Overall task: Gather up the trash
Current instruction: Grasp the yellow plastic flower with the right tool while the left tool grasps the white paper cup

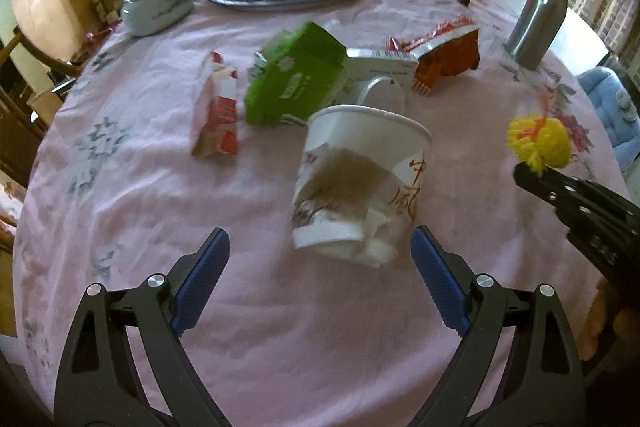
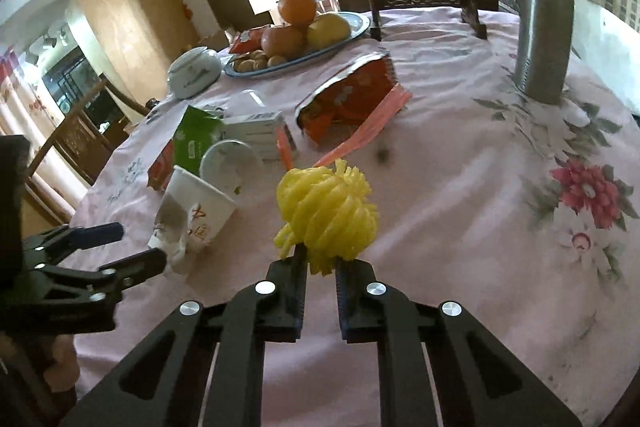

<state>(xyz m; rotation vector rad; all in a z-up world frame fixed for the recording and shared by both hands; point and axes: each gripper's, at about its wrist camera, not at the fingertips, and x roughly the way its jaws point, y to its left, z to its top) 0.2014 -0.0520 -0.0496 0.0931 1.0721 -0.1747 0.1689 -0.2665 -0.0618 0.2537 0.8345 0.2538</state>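
The left gripper (image 1: 320, 287) stands wide, its blue pads (image 1: 202, 283) well apart with nothing between them, and the paper cup (image 1: 360, 183) lies just ahead of that gap, on the pink tablecloth (image 1: 140, 187). The cup leans rather than stands: its rim is tipped up and away from the gripper, its base towards it, so its long axis runs roughly along the line the fingers point. A crumpled white tissue (image 1: 376, 243) sits against the base, nearest the right-hand pad. The left gripper is clearly the nearer of the two to the cup, which lies straight ahead of it and slightly to the right of centre.

The right gripper (image 2: 320, 267) is drawn narrow and holds a yellow bundle of plastic strands (image 2: 328, 215) by its lower end, the bundle standing above the fingertips (whether it hangs clear of the cloth is hard to judge from this angle). From the right wrist view the cup lies off to the left, past the bundle, with the left gripper's fingers on either side of its base.

Further trash lies beyond the cup: a green packet (image 1: 296, 75), a red-and-white wrapper (image 1: 218, 107), a torn red snack bag (image 1: 444, 55) and a clear plastic cup (image 1: 380, 95) on its side.

To my eye, the coming move turns on the jaws straddling the cup across its width near the base.
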